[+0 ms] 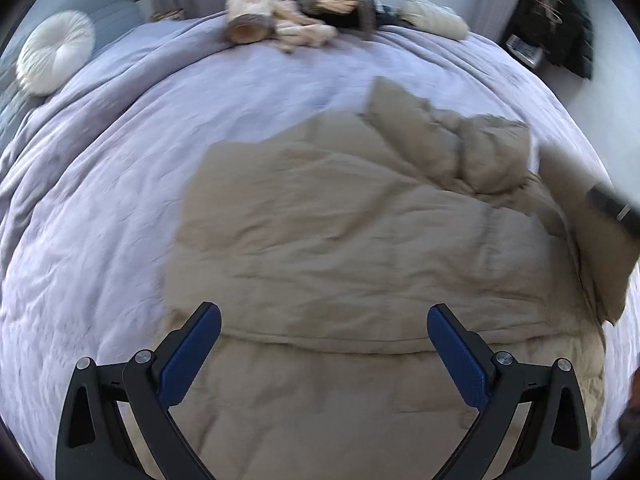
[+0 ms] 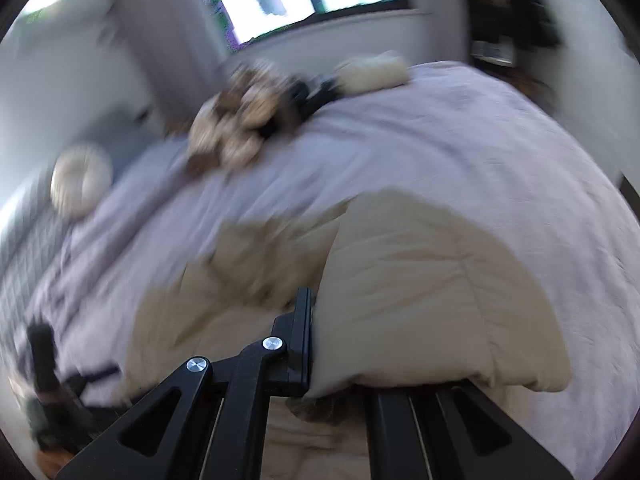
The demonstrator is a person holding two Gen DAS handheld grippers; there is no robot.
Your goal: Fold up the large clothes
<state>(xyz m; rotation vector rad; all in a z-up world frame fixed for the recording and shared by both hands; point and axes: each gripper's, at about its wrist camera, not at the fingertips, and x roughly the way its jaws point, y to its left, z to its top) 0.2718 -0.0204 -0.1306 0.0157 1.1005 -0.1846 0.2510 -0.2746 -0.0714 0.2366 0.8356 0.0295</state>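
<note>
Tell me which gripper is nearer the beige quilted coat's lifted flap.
Right. The right gripper is shut on the coat's lifted flap, holding it above the bed. The left gripper hovers open over the flat coat body, touching nothing.

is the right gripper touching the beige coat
Touching: in the right wrist view the right gripper is shut on a fold of the beige coat.

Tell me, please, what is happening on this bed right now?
A person with two handheld grippers is folding a beige padded garment spread on the lilac bedspread. The right gripper is shut on a flap of the garment and holds it raised. The left gripper hangs open above the garment's near part, gripping nothing. Other clothes sit piled at the far edge.
</note>
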